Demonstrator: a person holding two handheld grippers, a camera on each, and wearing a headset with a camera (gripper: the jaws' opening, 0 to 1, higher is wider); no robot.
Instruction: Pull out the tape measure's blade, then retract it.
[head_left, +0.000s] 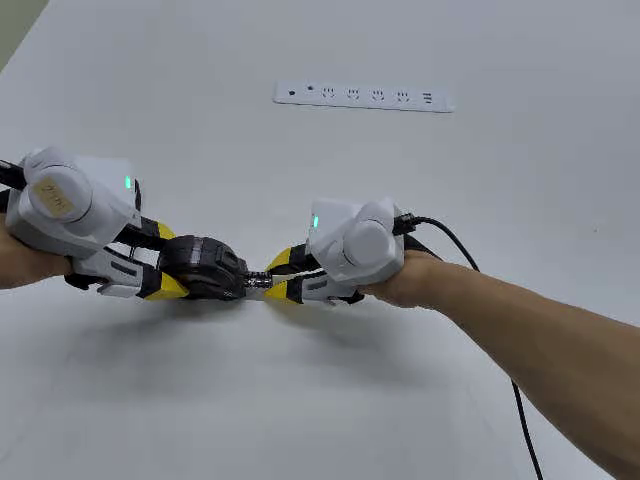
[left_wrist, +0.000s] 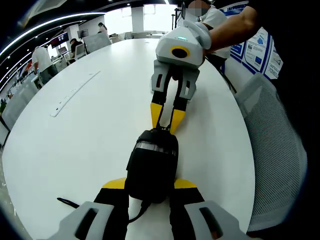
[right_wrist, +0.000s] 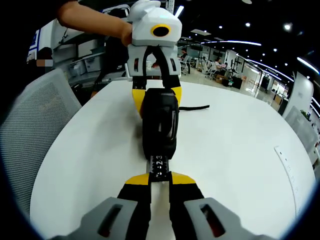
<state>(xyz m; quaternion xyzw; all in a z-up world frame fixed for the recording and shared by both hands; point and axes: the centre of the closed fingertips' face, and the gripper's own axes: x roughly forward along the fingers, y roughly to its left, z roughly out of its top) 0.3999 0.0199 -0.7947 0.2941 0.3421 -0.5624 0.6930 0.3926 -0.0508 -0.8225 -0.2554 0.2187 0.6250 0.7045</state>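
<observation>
Tape measure clenched in my left gripper, right gripper clamped on its short blade, bench edge near my side, power strip well beyond.

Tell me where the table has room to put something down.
Free: table between power strip and the tape measure, and near edge left of the cable. Crowded: the middle, around left gripper and right gripper.

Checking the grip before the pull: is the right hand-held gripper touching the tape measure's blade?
Touching. The right gripper view shows the right hand-held gripper pinching the blade between its yellow tips.
</observation>
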